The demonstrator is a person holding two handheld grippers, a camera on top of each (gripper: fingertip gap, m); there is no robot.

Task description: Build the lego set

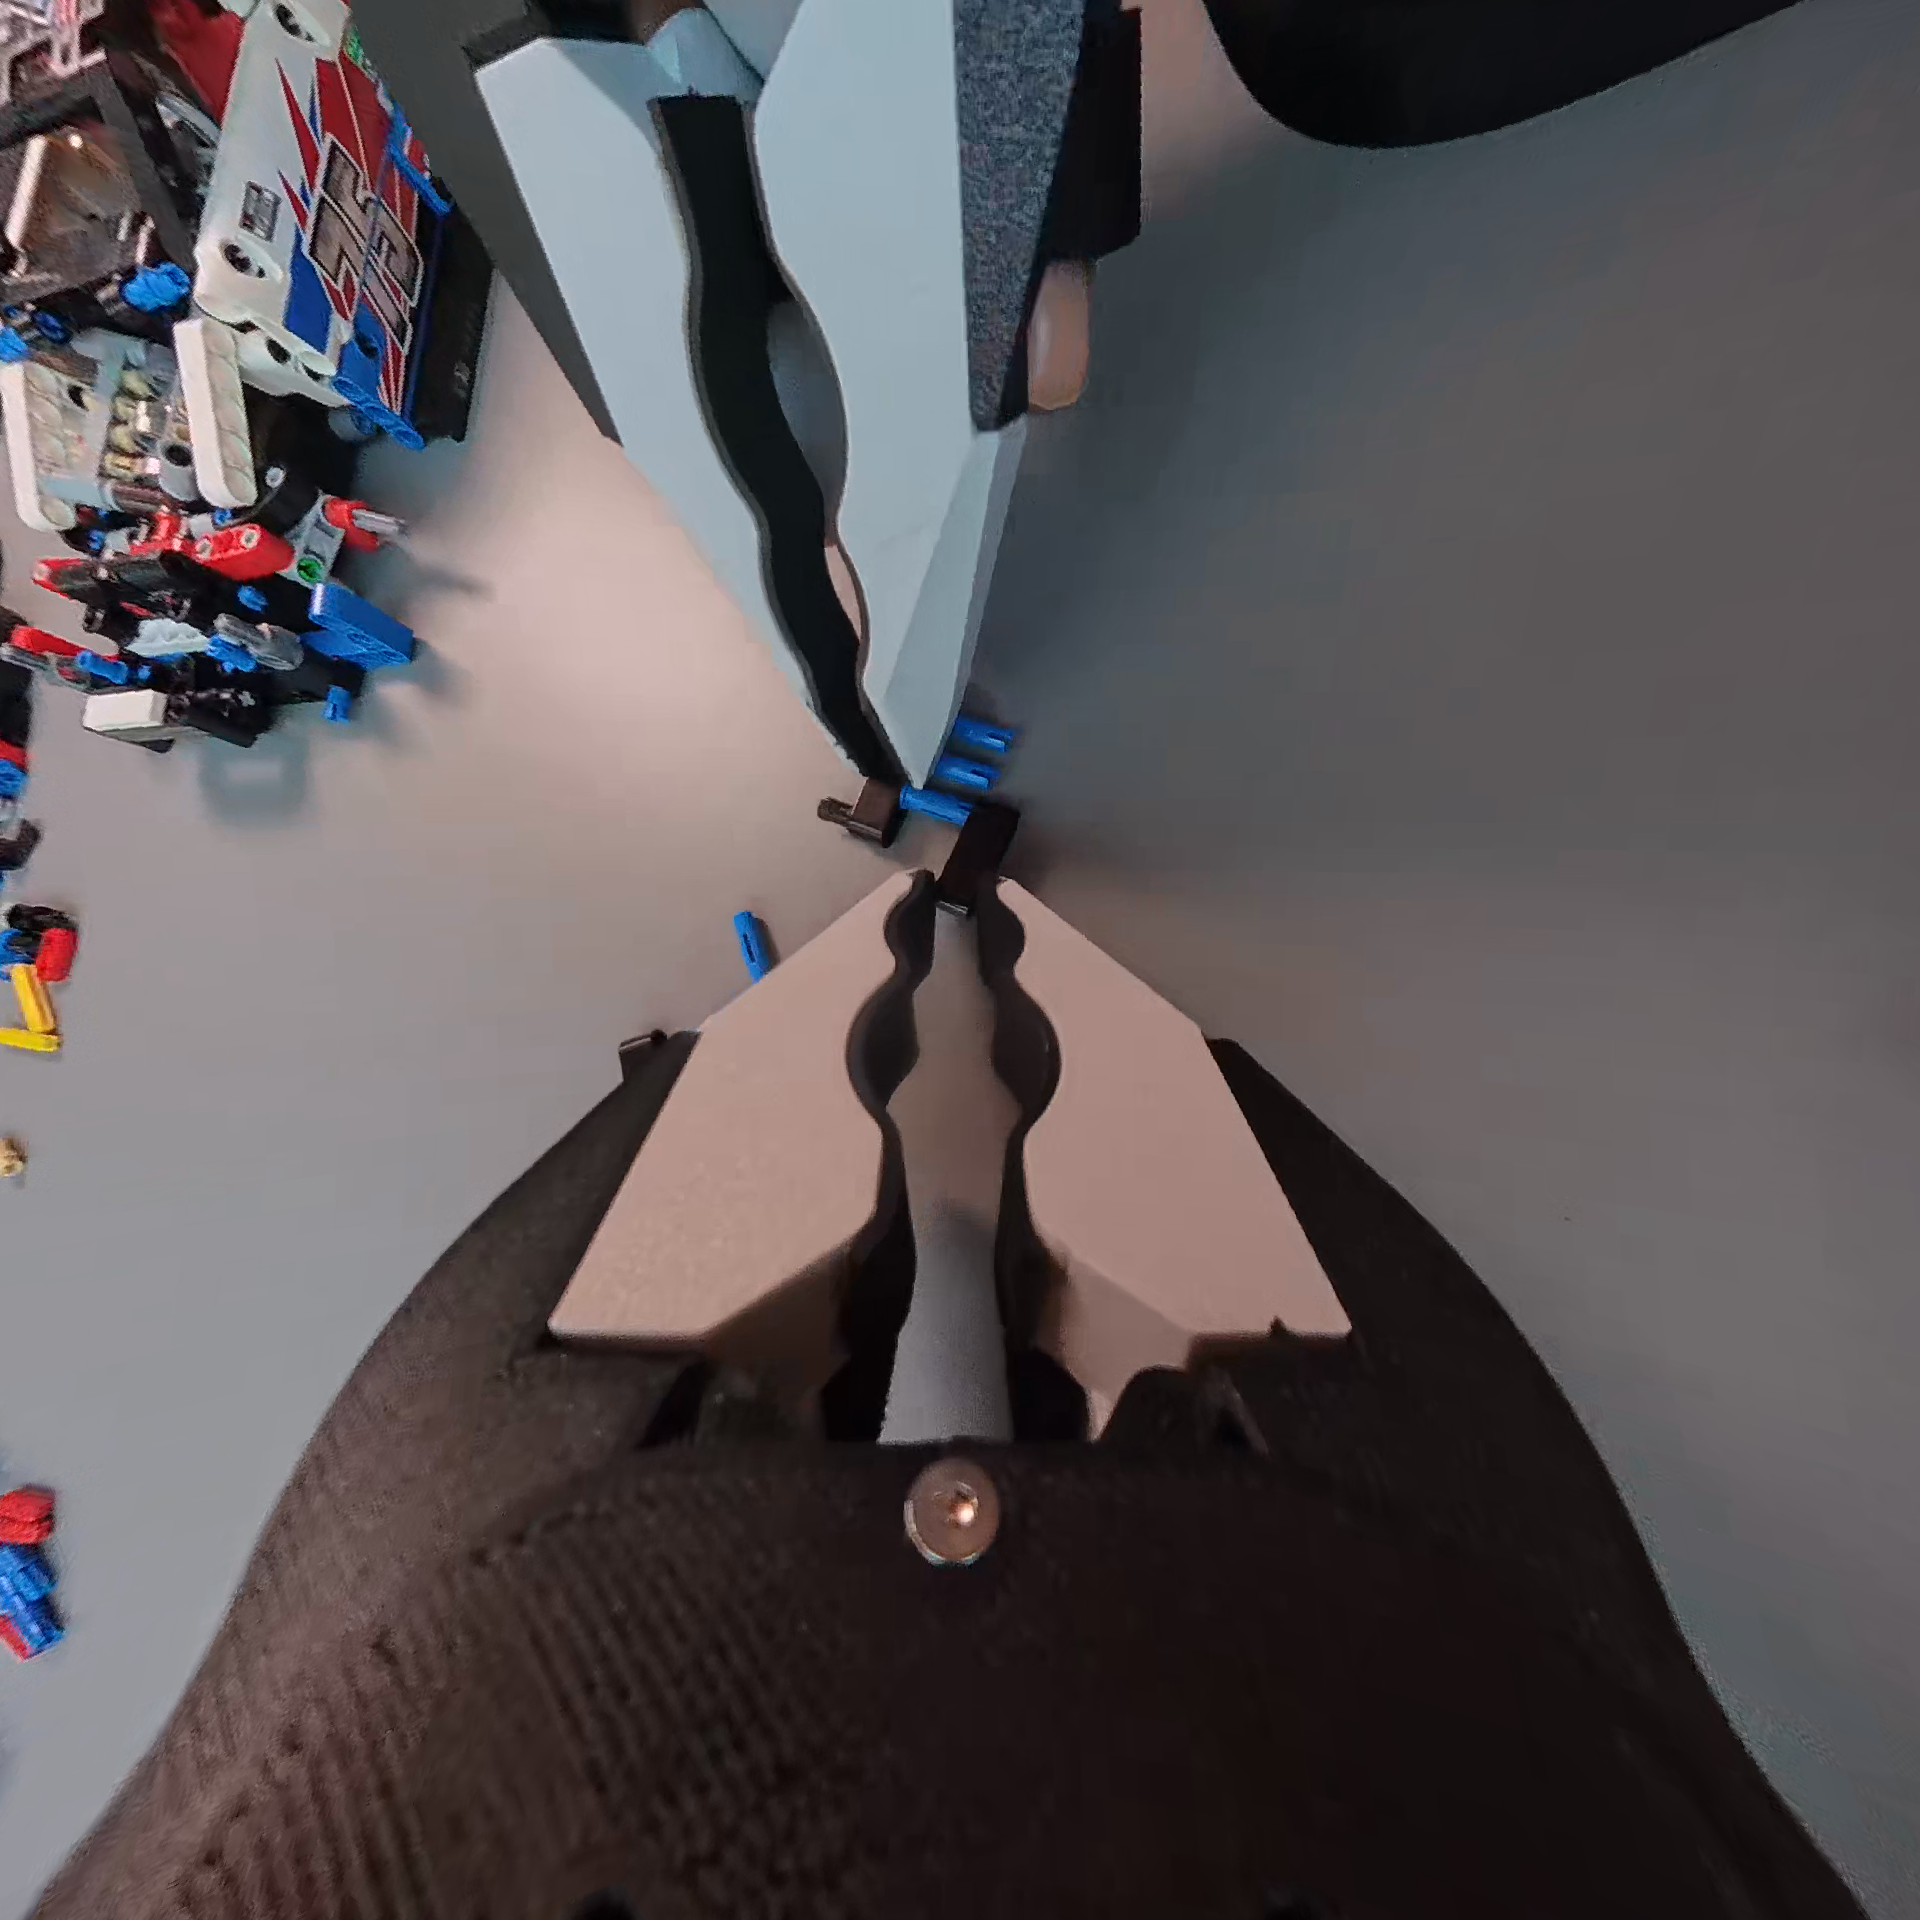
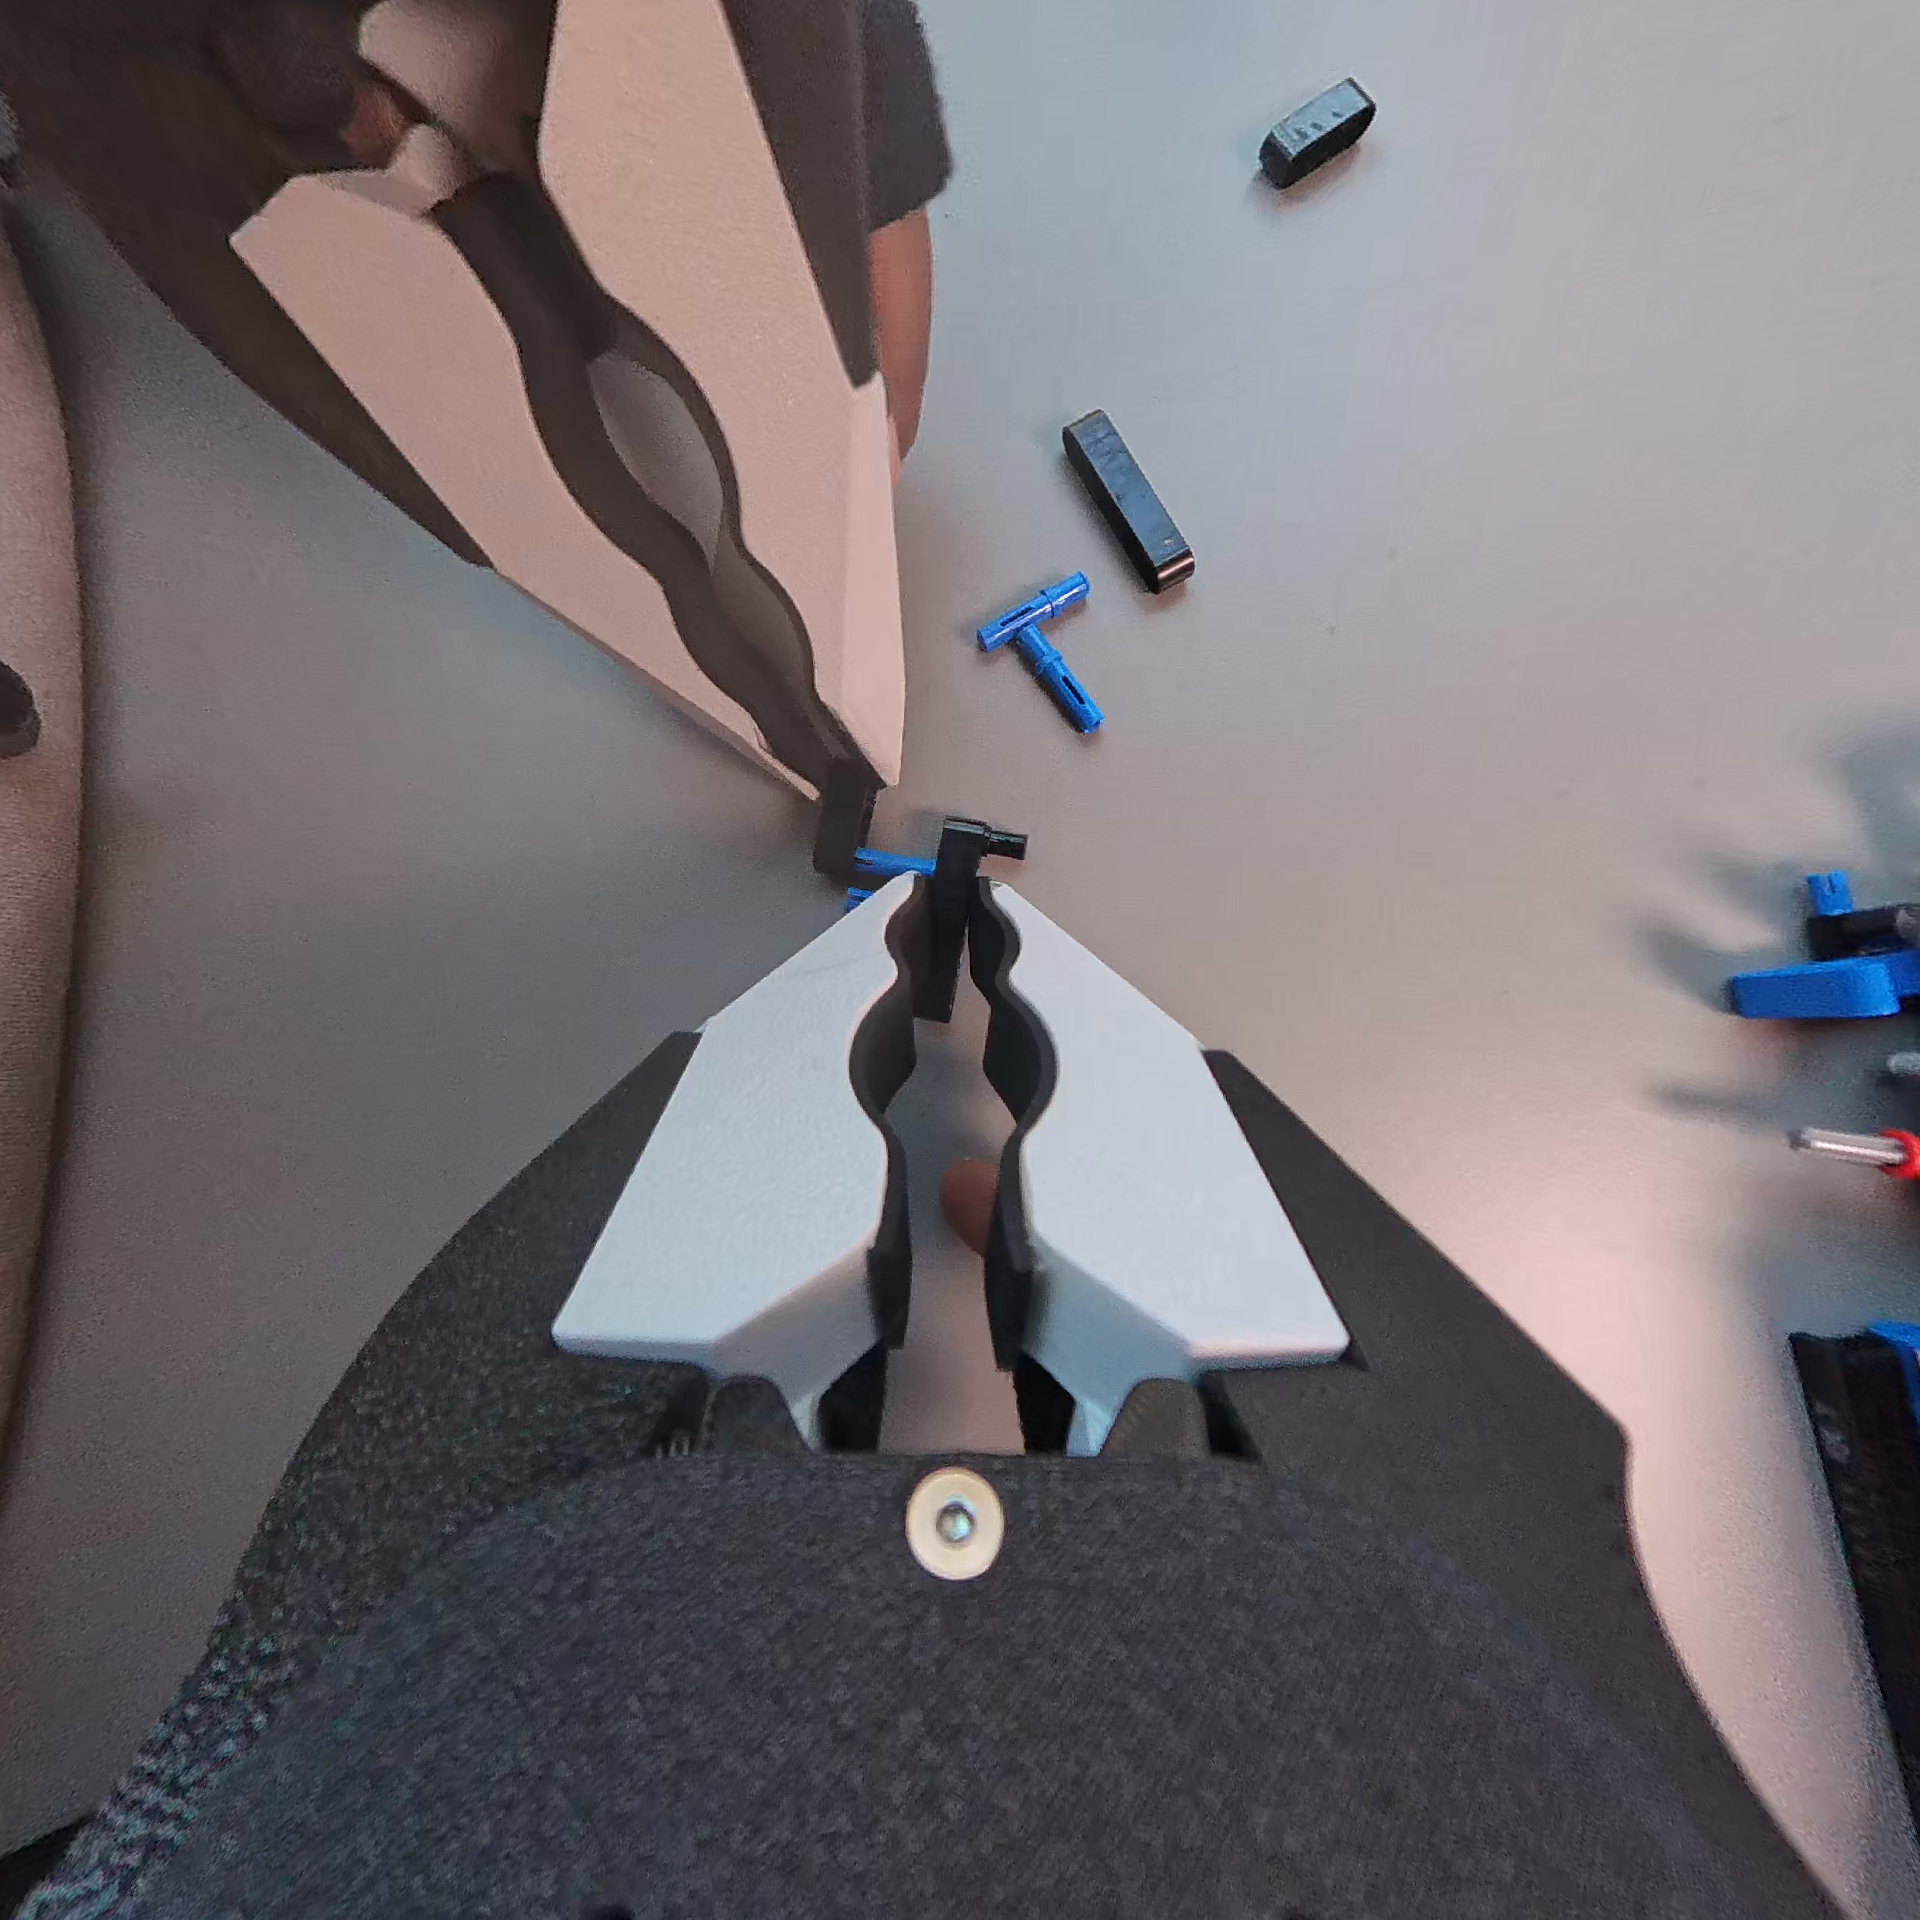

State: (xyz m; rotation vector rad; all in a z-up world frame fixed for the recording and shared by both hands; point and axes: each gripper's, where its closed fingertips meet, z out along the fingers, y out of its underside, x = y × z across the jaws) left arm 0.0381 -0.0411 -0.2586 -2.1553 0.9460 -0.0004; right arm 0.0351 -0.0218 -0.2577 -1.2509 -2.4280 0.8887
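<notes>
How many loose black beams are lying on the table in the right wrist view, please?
2: the long black beam lies beside the blue pins; the short black beam lies farther off, near the top edge. Others may be hidden.

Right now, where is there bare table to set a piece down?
Bare grey table lies right of the two hand-held grippers in the left wrist view. It is crowded left, by the half-built car and loose pieces, and around the blue pins.
</notes>
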